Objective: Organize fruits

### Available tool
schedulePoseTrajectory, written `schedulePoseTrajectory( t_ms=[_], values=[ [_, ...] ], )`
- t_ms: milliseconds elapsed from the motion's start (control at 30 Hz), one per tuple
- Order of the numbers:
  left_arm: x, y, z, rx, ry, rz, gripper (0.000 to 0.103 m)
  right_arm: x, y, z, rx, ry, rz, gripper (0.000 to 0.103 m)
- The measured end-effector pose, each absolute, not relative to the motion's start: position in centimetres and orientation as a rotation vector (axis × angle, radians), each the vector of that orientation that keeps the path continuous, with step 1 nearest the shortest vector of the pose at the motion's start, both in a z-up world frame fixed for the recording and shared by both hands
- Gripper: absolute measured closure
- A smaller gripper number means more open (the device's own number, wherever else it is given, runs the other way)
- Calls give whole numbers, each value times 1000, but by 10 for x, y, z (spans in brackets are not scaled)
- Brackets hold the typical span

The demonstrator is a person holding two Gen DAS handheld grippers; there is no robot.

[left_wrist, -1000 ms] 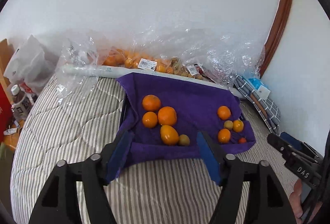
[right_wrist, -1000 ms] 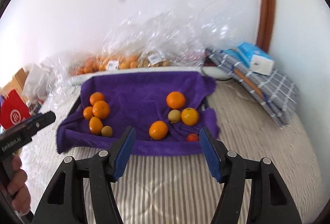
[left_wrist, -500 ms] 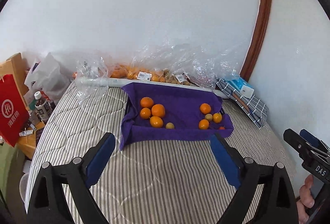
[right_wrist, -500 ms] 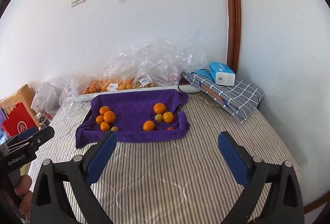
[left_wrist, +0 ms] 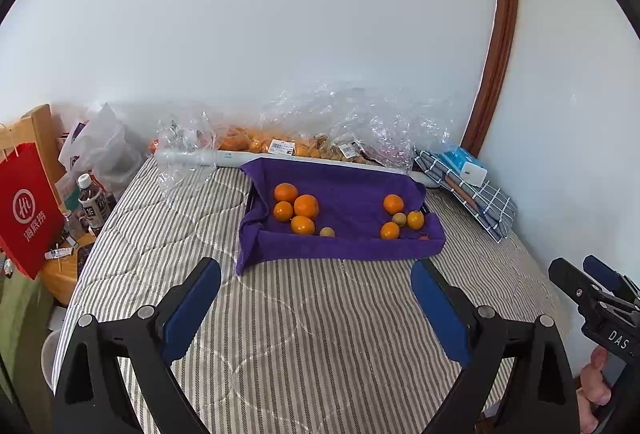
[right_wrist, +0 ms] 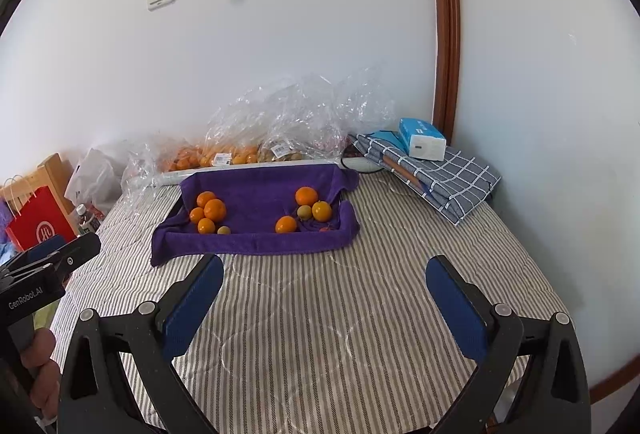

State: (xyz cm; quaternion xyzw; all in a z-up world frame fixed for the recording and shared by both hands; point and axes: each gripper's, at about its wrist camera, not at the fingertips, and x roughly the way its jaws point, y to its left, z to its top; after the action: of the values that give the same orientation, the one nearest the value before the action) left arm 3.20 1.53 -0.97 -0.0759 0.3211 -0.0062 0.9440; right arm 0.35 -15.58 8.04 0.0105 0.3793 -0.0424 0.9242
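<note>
Both the left gripper and the right gripper hang wide apart and empty above the striped mattress, well short of the oranges on the purple towel.

oranges in two clusters on purple towel

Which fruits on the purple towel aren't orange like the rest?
Two small yellowish-green ones: one at the front of the left cluster beside the oranges, and one nestled in the right cluster. A tiny red one sits near the towel's front right corner.
</note>
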Motion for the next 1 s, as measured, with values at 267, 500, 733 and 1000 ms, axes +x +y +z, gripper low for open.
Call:
schedulePoseTrajectory(
  t_ms=[267, 500, 733, 1000],
  values=[
    [29, 14, -9, -160, 656, -13, 7, 0, -157, 81, 22, 778, -95, 3],
    [28, 15, -10, -159, 659, -12, 7, -3, -158, 81, 28, 775, -95, 3],
    [27, 18, -11, -157, 663, -10, 7, -5, -158, 81, 30, 777, -92, 3],
    [27, 19, -11, -150, 661, -8, 7, -4, -153, 81, 25, 780, -92, 3]
  ],
)
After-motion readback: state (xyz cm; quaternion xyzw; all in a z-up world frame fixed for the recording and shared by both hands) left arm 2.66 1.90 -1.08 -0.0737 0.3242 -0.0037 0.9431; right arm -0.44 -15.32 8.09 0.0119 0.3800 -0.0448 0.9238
